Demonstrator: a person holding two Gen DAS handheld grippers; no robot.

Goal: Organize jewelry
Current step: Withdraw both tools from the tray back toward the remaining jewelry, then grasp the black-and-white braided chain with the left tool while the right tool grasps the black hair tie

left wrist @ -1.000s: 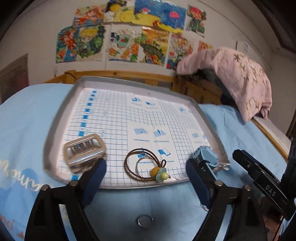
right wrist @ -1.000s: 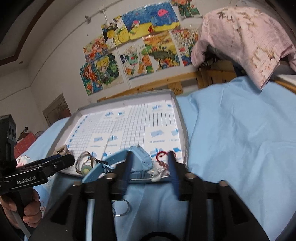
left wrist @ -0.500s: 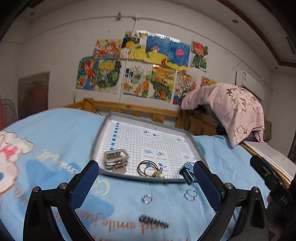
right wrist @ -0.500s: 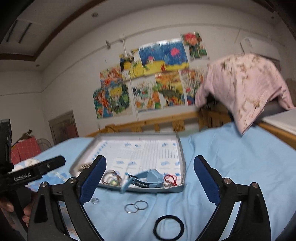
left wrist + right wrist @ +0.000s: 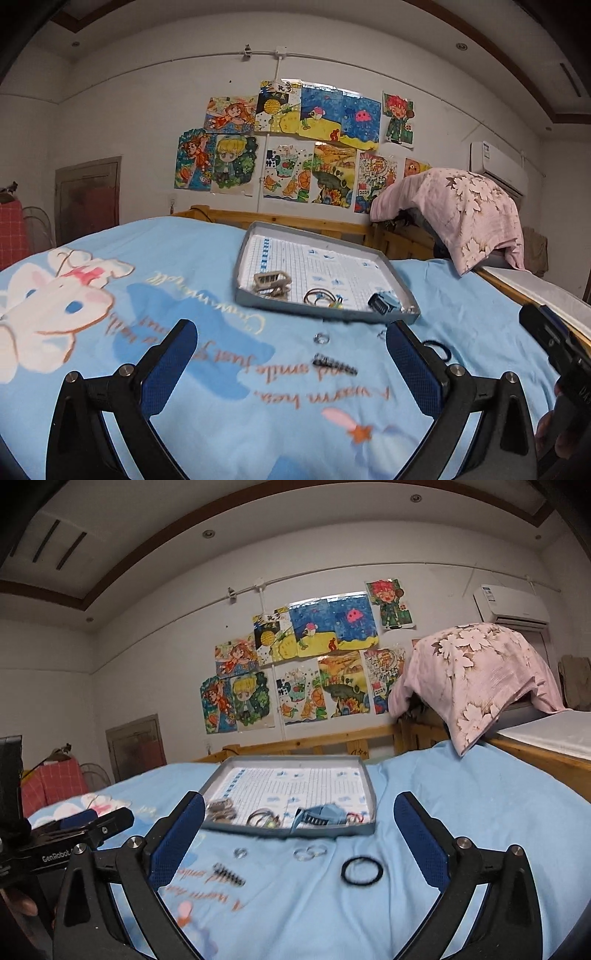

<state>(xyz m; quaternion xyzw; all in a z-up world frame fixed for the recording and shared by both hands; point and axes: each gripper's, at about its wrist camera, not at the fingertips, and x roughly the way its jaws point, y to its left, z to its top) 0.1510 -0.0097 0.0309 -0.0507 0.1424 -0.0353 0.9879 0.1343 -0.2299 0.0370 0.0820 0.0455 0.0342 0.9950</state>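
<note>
Both grippers hang over the near part of a blue bedsheet [image 5: 229,258], pointing toward a grey tray [image 5: 258,299] that sits on the sheet near the bed's far edge, before the wooden rail.

The left gripper [image 5: 291,354] is spread wide with nothing between its blue pads. The right gripper [image 5: 299,834] is also spread wide and empty; its jaws have just been opening.

Inside the tray, along its near edge, lie a beige hair claw [image 5: 271,282] toward the near-left corner, a brown hair tie with a yellow-green charm [image 5: 323,297] in the middle, and a blue watch [image 5: 386,302] toward the near-right corner. In the right wrist view a small red item [image 5: 356,818] shows just right of the watch; what it is cannot be told.

On the sheet, just outside the tray's near edge, lie 1 single ring [image 5: 240,853], a pair of 2 touching rings [image 5: 310,852], a black hair tie [image 5: 362,871] to their right, and a dark spiral hair clip [image 5: 229,874] nearer the grippers. None of these touches the tray or either gripper.

A pink floral quilt [image 5: 472,675] is draped at the far right, and drawings [image 5: 295,147] cover the wall.
</note>
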